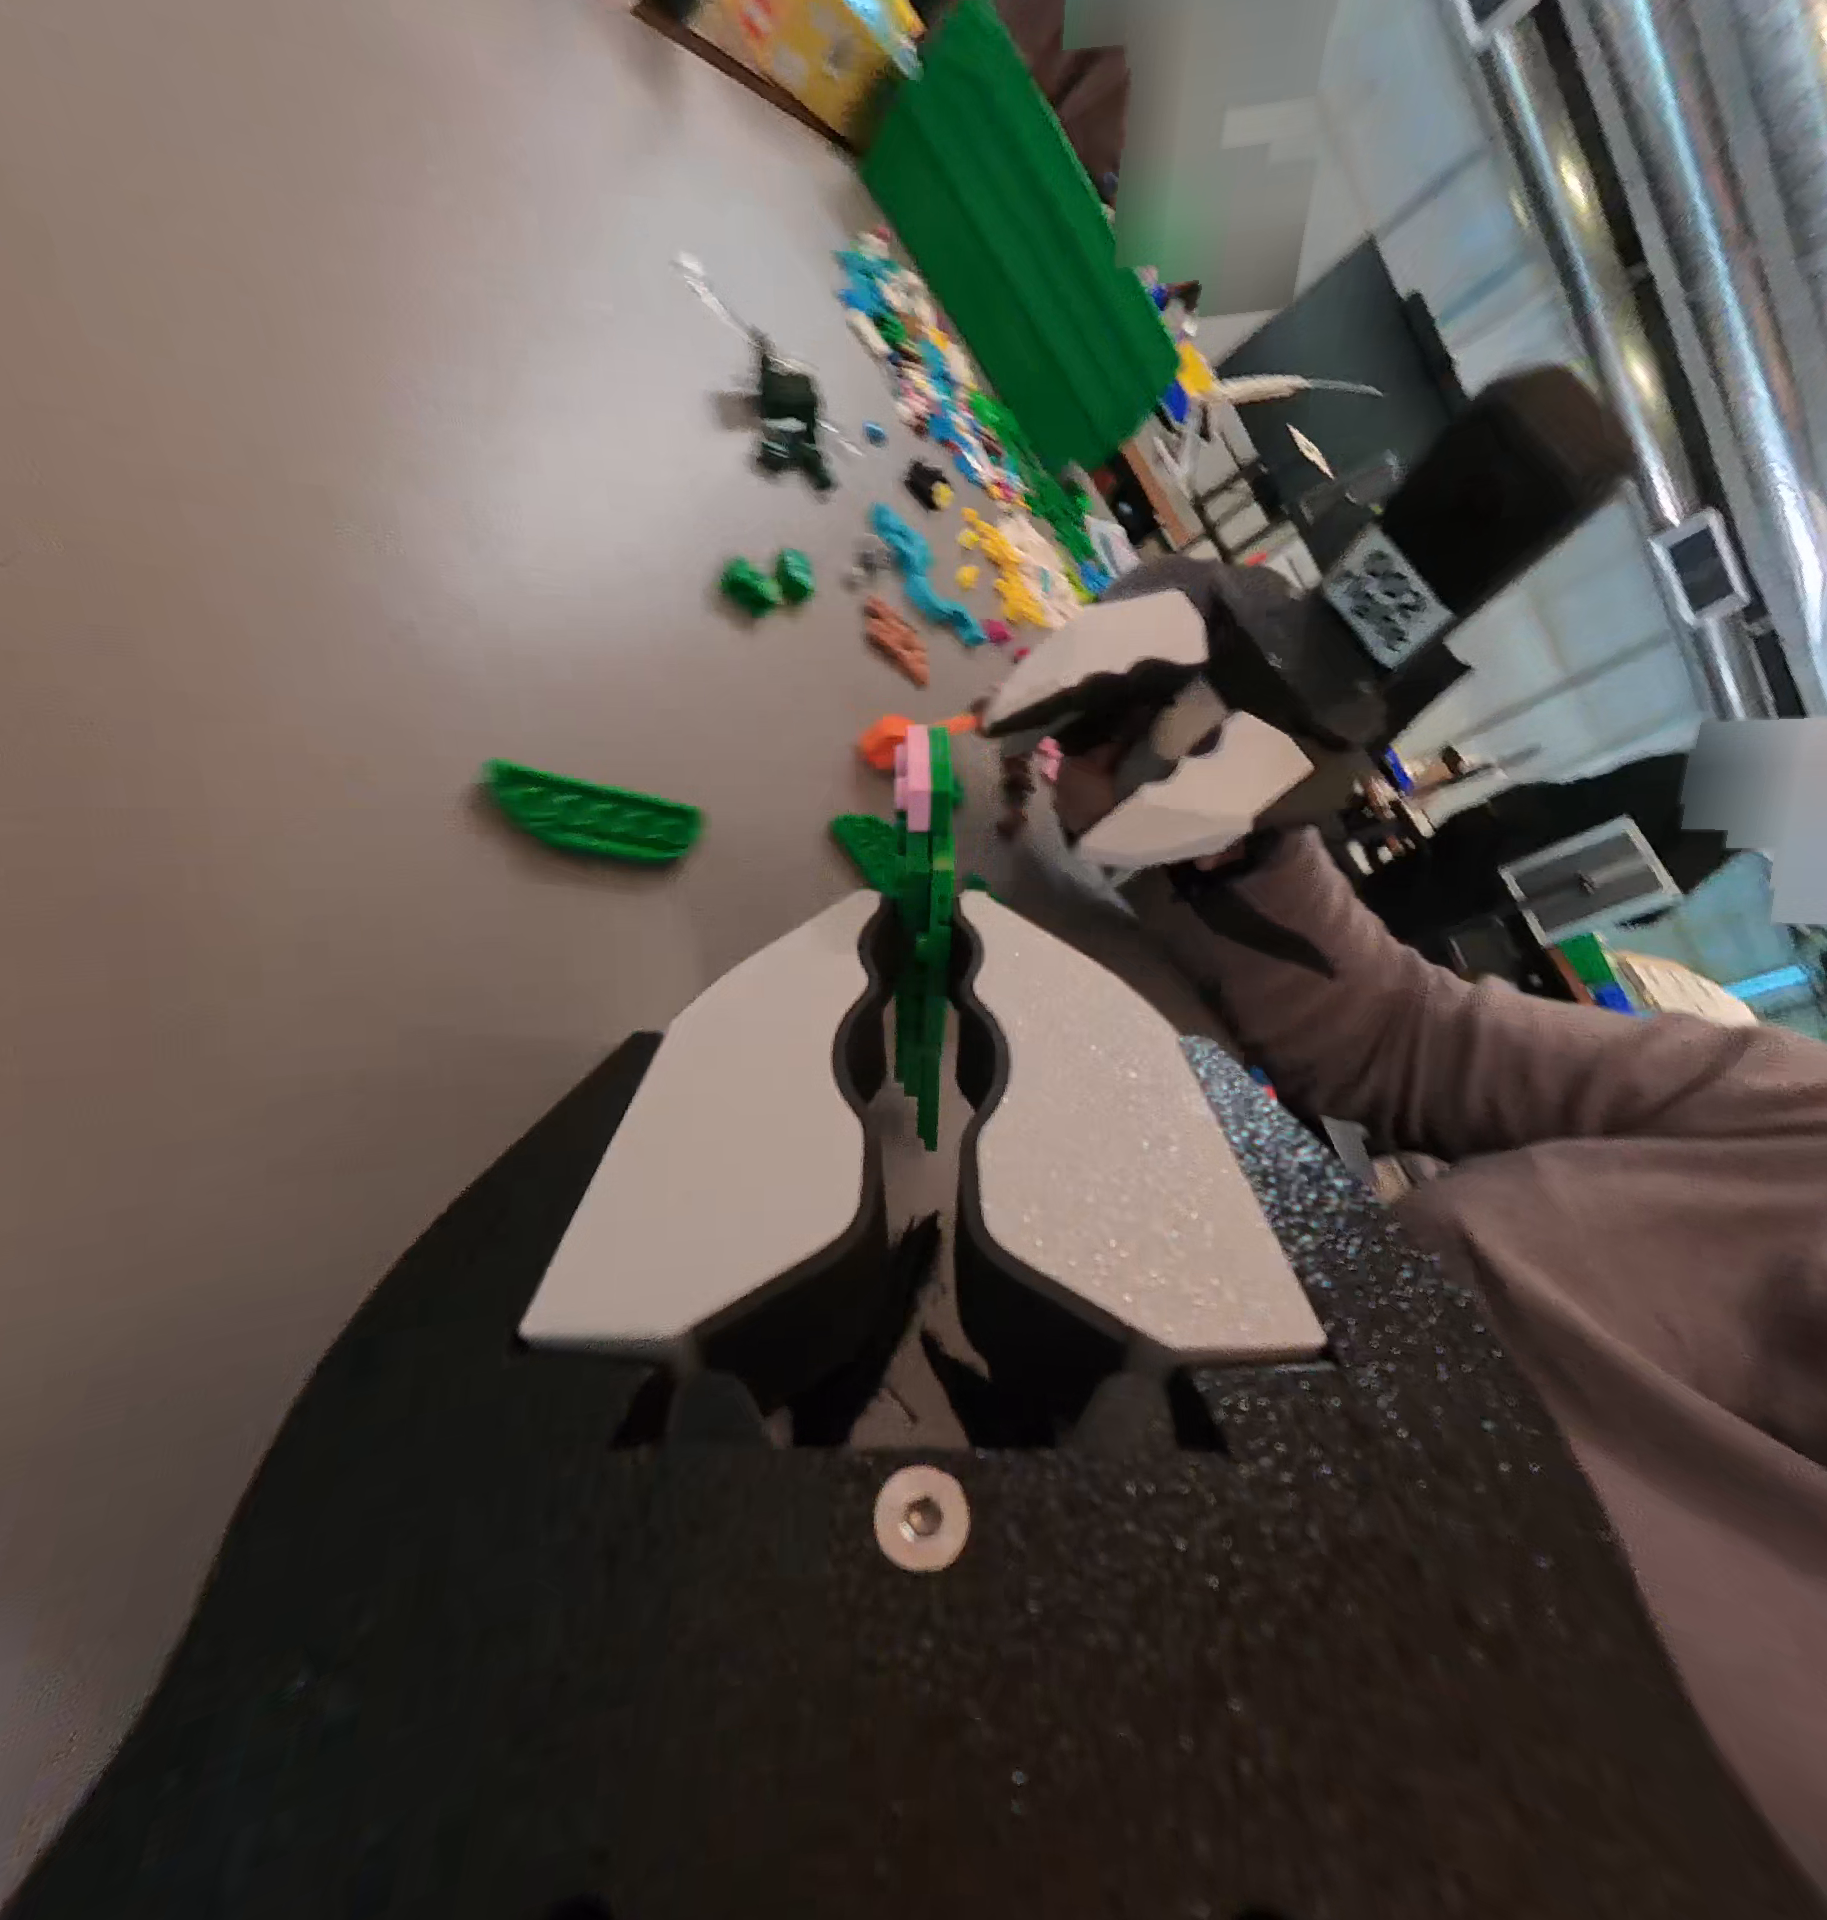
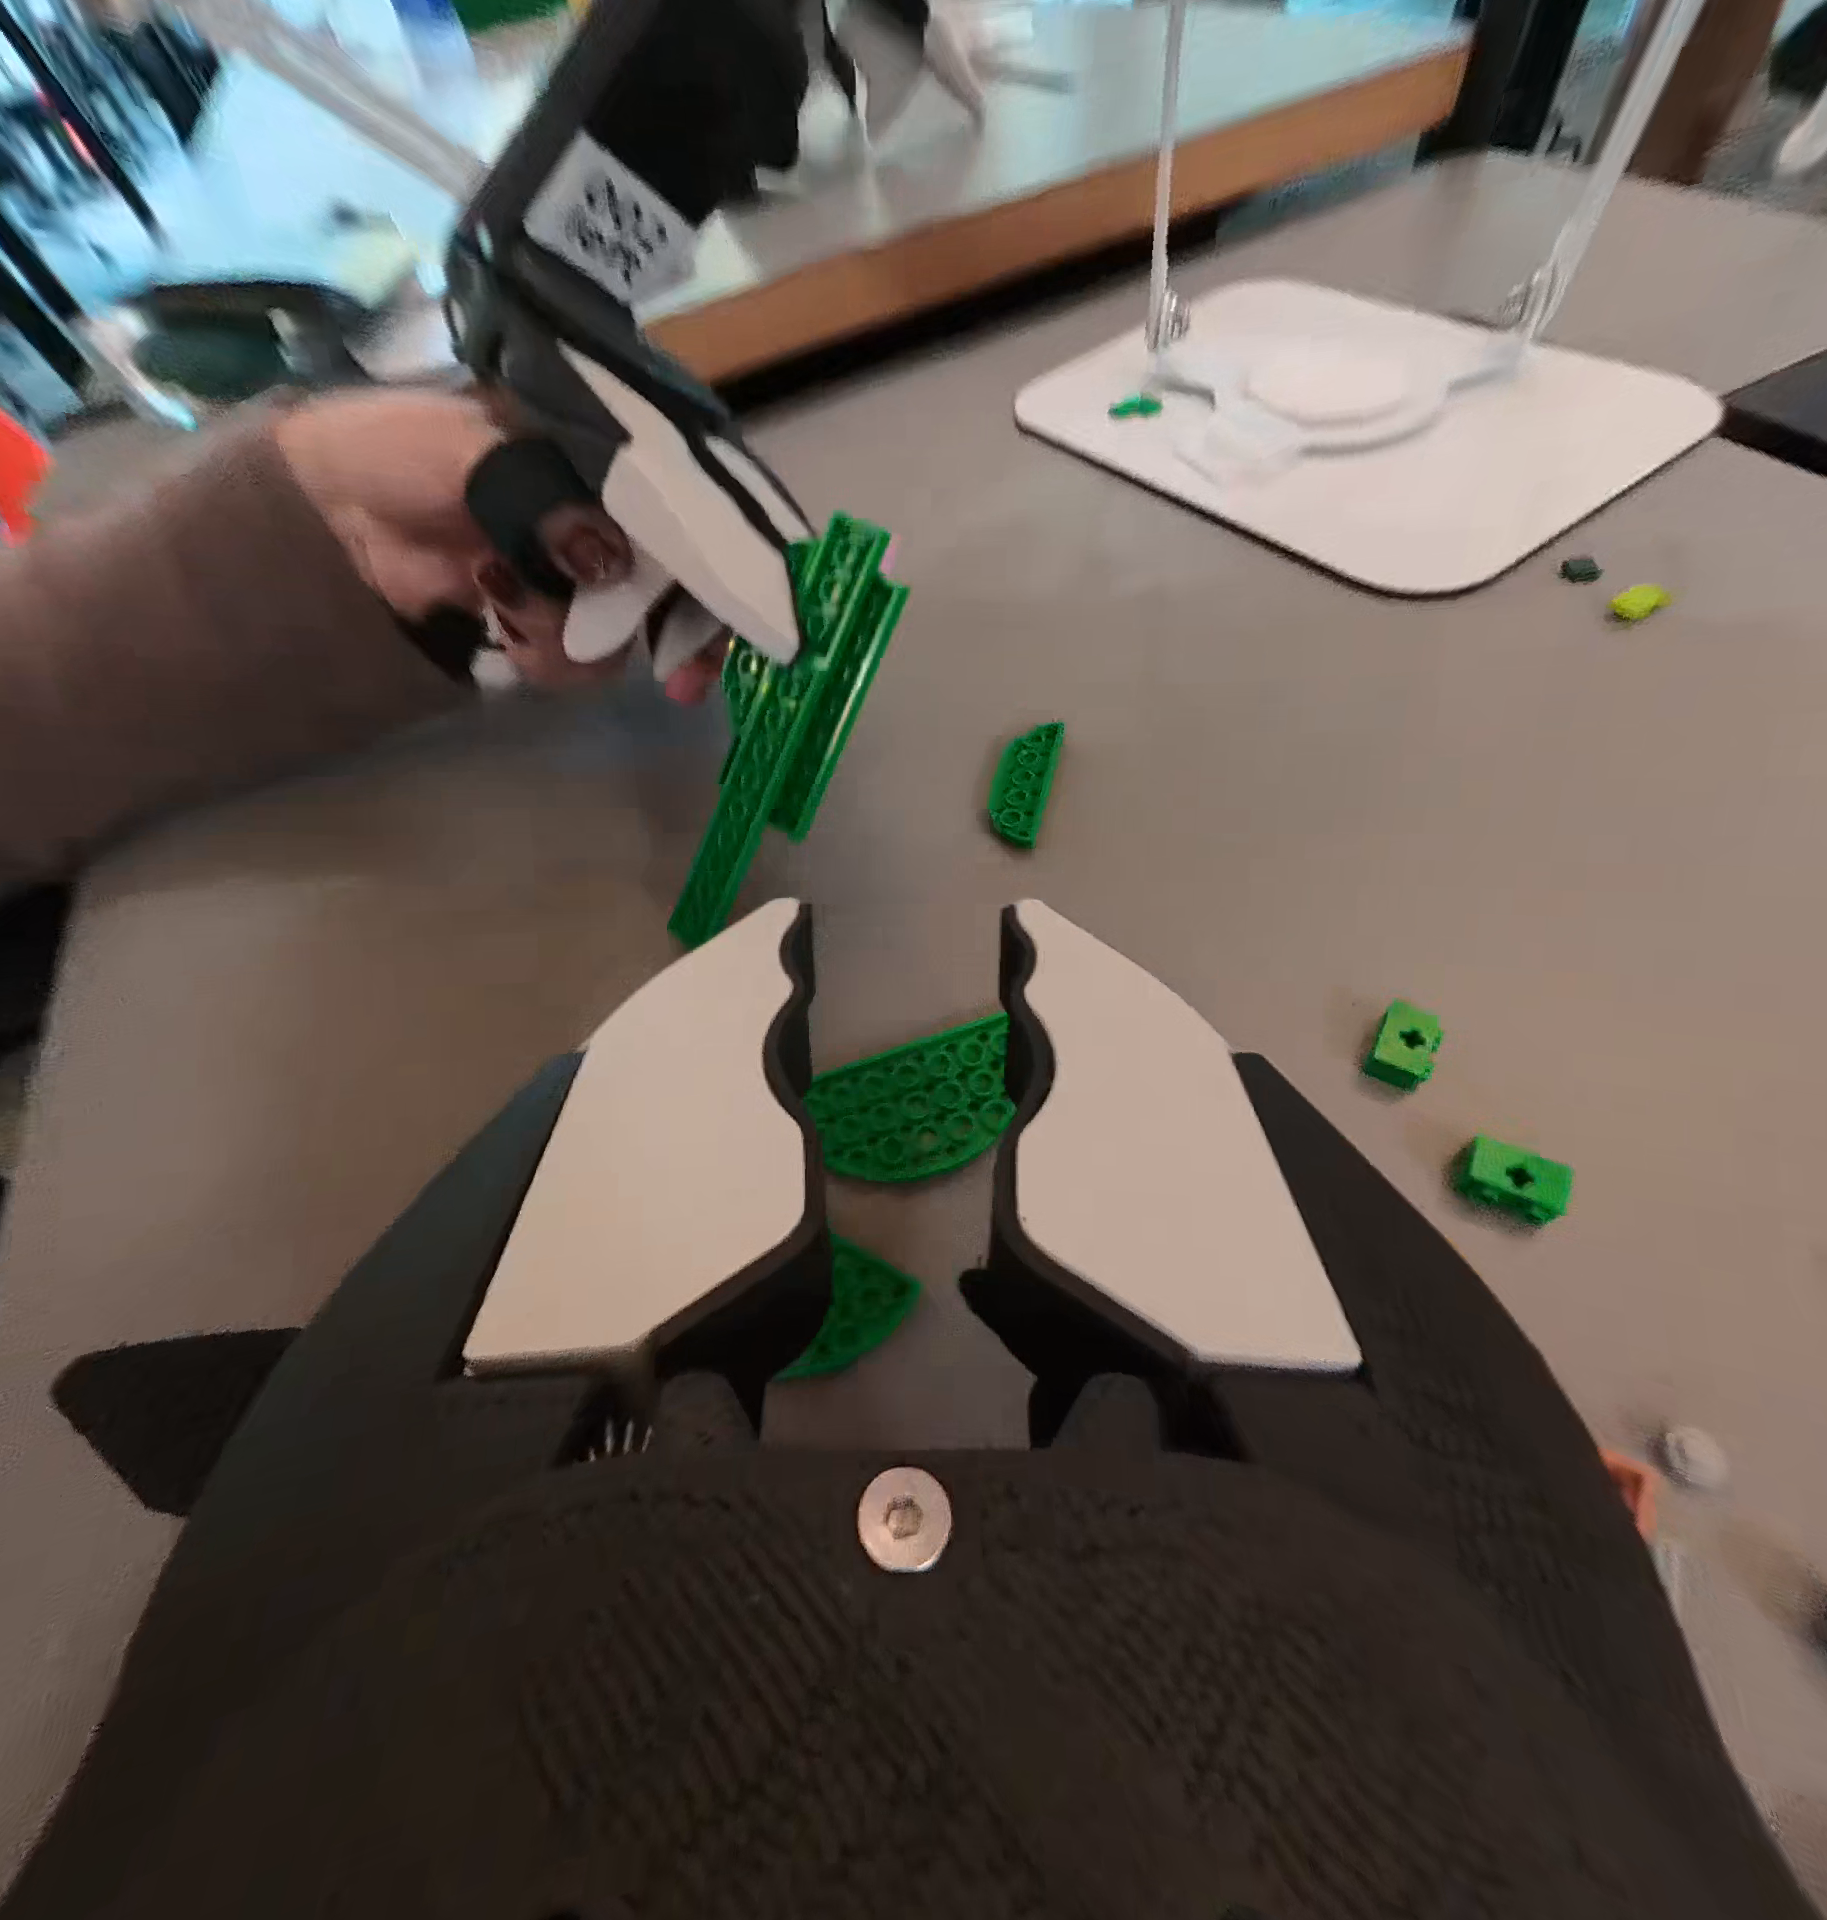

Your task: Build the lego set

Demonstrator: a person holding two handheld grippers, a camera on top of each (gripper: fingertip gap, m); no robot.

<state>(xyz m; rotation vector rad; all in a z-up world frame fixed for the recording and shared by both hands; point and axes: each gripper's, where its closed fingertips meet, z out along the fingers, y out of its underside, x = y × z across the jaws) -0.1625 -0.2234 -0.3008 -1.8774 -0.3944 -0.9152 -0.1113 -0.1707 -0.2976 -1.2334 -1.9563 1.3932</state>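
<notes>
The left tool (image 1: 919, 914) pinches a tilted stack of long green Lego plates (image 2: 800, 717); the right tool (image 2: 904, 914) hovers wide above a green half-round plate (image 2: 909, 1107) on the grey counter (image 2: 1252, 831).

The left gripper (image 1: 917, 920) has a coarse, speckled black printed body with one silver hex-socket screw (image 1: 921, 1518) sunk in its middle. Its two fingers (image 1: 1117, 1122) wear flat pale-grey faceted plates over black pads with wavy inner edges. The right gripper (image 2: 907, 920) is built the same: ridged black shell, a silver hex screw (image 2: 904, 1518), pale-grey plates on its fingers (image 2: 670, 1164). A white square tag with a black dotted pattern (image 2: 608, 223) sits on the left gripper's upper housing. The person wears a loose brown long sleeve (image 1: 1667, 1226)
</notes>
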